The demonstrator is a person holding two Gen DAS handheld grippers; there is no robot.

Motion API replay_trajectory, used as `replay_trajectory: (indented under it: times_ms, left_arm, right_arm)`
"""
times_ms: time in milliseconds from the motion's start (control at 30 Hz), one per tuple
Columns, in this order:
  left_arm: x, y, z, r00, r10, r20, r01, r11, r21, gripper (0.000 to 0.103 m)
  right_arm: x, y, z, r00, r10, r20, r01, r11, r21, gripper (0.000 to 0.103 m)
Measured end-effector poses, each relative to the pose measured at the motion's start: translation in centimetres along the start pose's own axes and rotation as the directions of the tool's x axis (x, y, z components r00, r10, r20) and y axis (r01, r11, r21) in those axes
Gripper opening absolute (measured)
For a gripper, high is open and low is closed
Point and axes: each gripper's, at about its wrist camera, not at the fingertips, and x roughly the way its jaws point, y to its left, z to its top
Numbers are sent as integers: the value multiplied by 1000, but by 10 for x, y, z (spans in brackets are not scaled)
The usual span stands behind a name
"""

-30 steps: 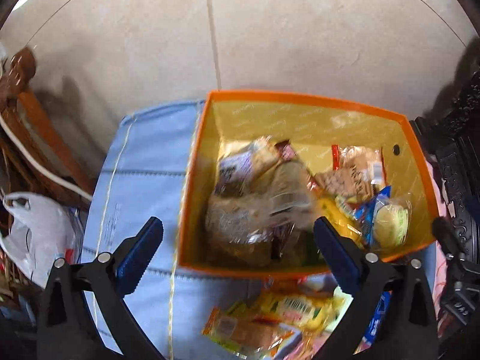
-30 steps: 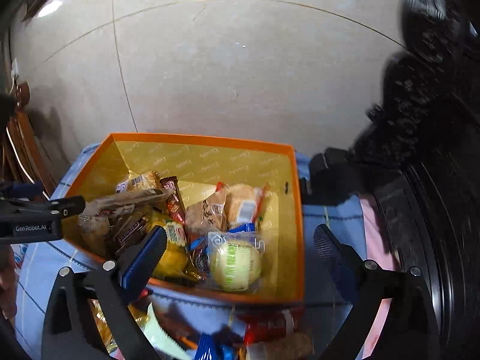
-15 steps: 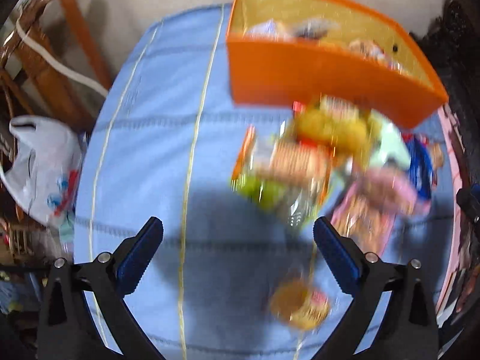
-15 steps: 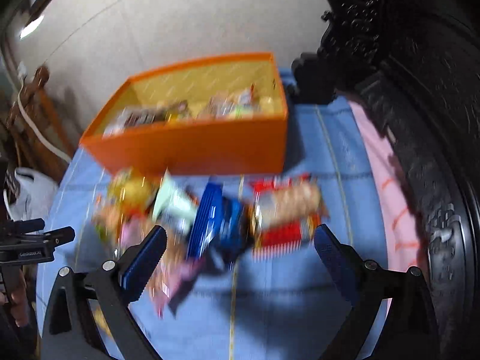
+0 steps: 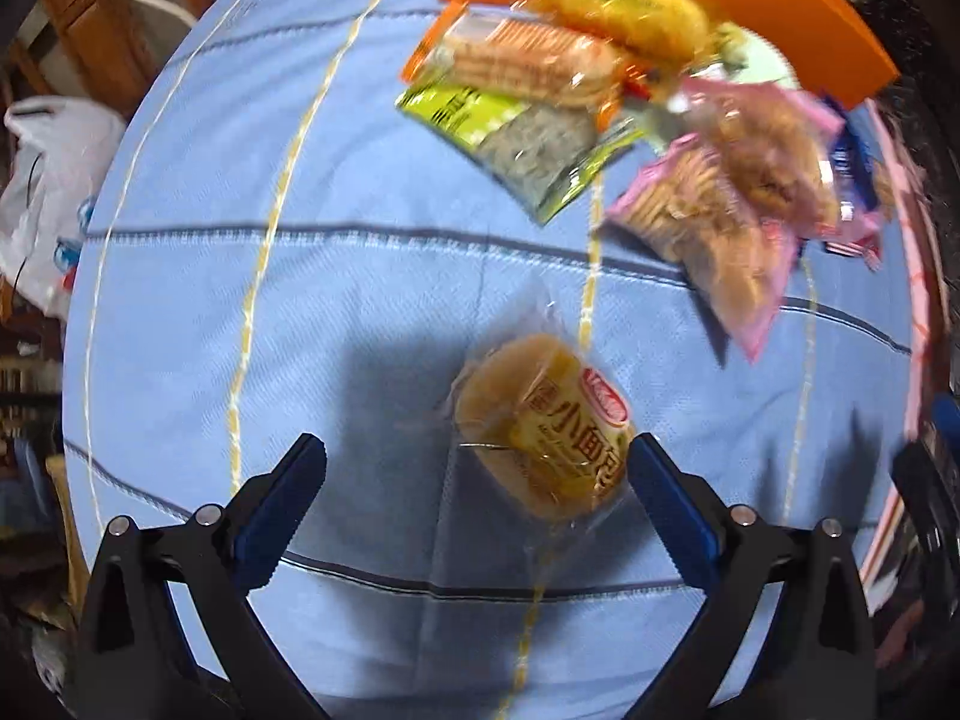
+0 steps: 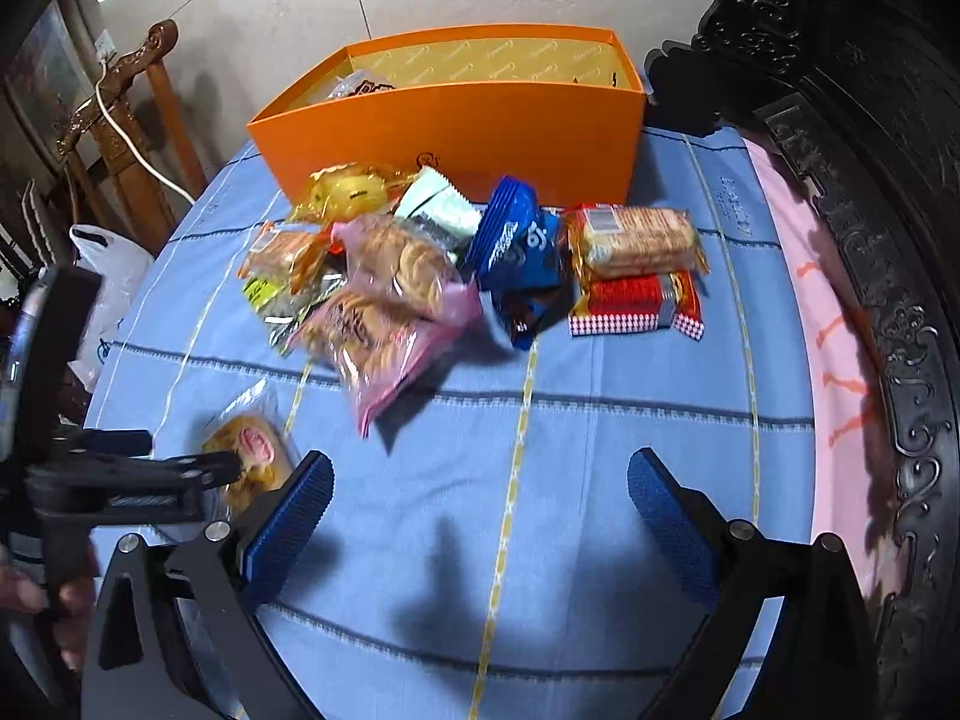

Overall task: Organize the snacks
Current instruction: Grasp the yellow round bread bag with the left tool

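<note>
Low in the left wrist view, the left gripper (image 5: 477, 468) stands spread around a wrapped small bread (image 5: 543, 429), long axis running upper left to lower right. Similarly spread, the right gripper (image 6: 480, 480) hangs above bare blue tablecloth (image 6: 600, 450). Beyond, a pile of snack packets (image 6: 408, 276) lies before the orange box (image 6: 456, 132), which shows one packet at its upper left.
</note>
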Motion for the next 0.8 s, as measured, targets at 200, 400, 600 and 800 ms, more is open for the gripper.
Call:
replay_trajectory:
  times_ms: [200, 400, 600, 800]
  left_arm:
    - [23, 3, -3, 996, -75, -52, 65, 983, -169, 98]
    - [20, -5, -14, 998, -58, -14, 56, 992, -112, 57]
    - [-2, 17, -26, 999, -40, 23, 42, 995, -95, 55]
    - [-25, 47, -16, 997, -13, 70, 20, 995, -97, 56]
  right_arm:
    - [-9, -2, -17, 1000, -17, -22, 16, 999, -37, 99]
    - [-18, -3, -26, 1000, -18, -24, 15, 996, -90, 99]
    - [-18, 2, -24, 1000, 0, -23, -3, 994, -113, 99]
    - [-2, 16, -10, 999, 38, -32, -41, 995, -95, 99]
